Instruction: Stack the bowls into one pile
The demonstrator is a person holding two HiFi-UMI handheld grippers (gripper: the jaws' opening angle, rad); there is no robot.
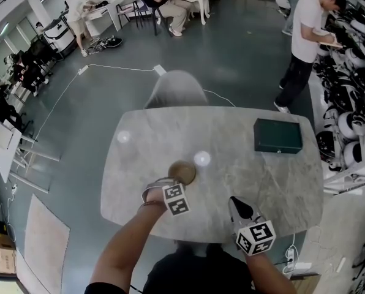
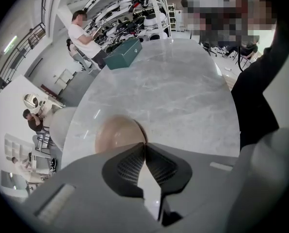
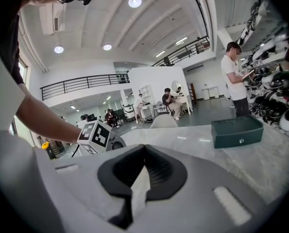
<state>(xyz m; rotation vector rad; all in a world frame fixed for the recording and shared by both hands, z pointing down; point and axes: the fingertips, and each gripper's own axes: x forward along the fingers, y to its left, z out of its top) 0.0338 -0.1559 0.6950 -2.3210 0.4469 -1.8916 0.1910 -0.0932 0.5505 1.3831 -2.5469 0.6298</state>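
Marble table [image 1: 231, 139], near-middle: one tan bowl [image 1: 184, 171], round, no long axis; mouth direction unclear. My left gripper [image 2: 144, 145] pinches its rim, jaws almost together. My right gripper [image 3: 144, 149] is closed, empty, well apart.

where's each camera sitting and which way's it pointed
Head view: on the person's head, looking steeply down at the table; shows both forearms, the left gripper and the right gripper.
Left gripper view: on the left gripper, pointing down along its jaws, shut on the bowl rim; the person's dark shirt shows at right.
Right gripper view: on the right gripper, looking almost level across the table past shut, empty jaws; shows the left forearm.
Shared: all three show the green box; head and left gripper views share the bowl.
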